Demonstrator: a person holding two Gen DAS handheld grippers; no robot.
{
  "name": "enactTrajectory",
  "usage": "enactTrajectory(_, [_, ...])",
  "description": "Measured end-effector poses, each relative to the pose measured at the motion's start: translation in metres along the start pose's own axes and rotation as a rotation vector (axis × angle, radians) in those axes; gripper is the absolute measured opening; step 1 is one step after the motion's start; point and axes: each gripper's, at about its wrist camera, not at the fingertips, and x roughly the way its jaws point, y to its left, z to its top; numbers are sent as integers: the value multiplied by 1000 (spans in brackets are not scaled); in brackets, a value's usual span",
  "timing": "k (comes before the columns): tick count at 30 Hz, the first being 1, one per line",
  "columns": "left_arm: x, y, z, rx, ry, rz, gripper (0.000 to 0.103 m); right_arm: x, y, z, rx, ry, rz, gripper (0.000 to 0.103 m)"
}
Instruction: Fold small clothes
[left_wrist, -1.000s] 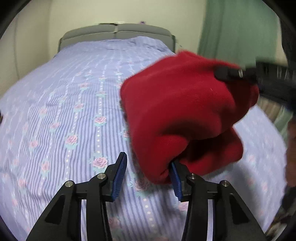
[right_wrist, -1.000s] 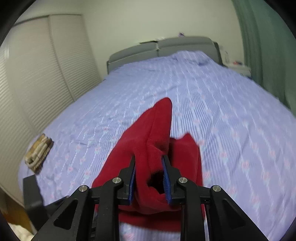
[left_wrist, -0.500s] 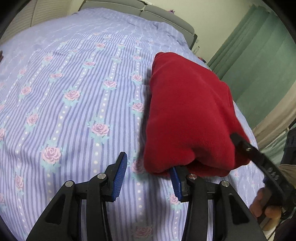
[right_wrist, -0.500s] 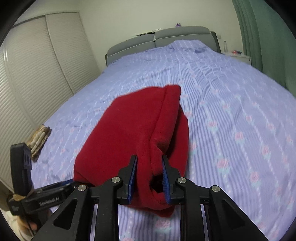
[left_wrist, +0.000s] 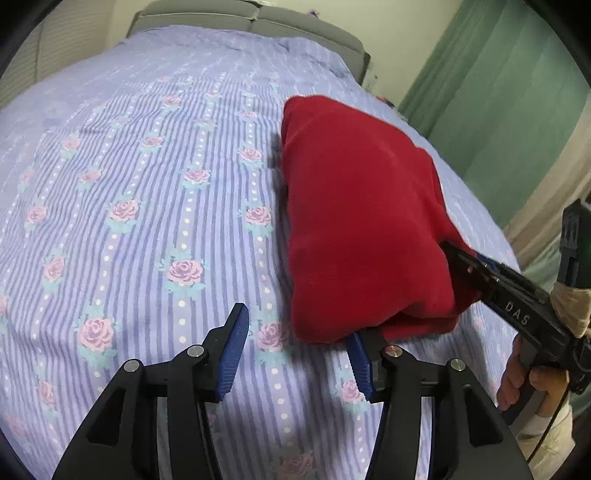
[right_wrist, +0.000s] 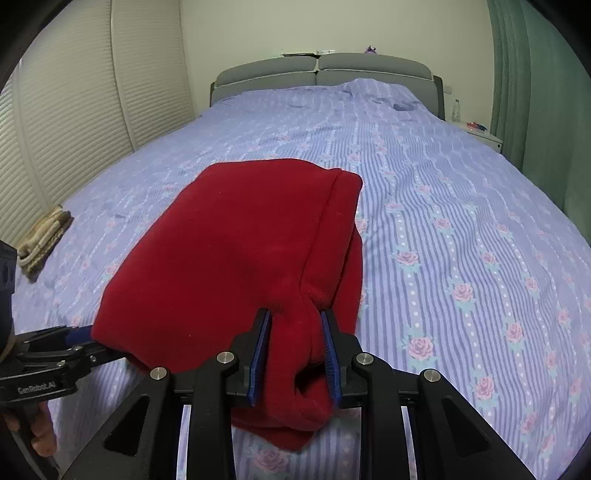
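A red fleece garment (right_wrist: 229, 258) lies folded on the floral bedsheet (right_wrist: 461, 221), also seen in the left wrist view as a red fleece garment (left_wrist: 362, 221). My right gripper (right_wrist: 295, 343) is shut on the bunched near right corner of the garment. My left gripper (left_wrist: 297, 328) is at the near left corner, and its jaws are opening. The cloth drapes over its right fingertip (left_wrist: 356, 345), while its left pad (left_wrist: 234, 332) stands clear over the sheet. From the left wrist view the right gripper (left_wrist: 469, 266) reaches into the garment's far edge.
A folded beige cloth (right_wrist: 42, 236) sits at the bed's left edge. Grey headboard (right_wrist: 321, 70) is at the far end, louvred doors (right_wrist: 74, 92) on the left, green curtain (left_wrist: 498, 110) and a nightstand (right_wrist: 480, 134) on the right. A hand (left_wrist: 532, 380) holds the right gripper's handle.
The red garment came down from hanging in the air to lying flat on the bed. Both grippers sank with it. The left jaws stand wider than before.
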Motion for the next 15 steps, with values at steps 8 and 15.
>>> enactTrajectory(8, [-57,-25,17,233,-90,-66,48,-8,5,-5,29,-23,-46,26])
enactTrajectory(15, [-19,-42,61,290,-21,-118,21,-15,7,-5,2,-35,-54,27])
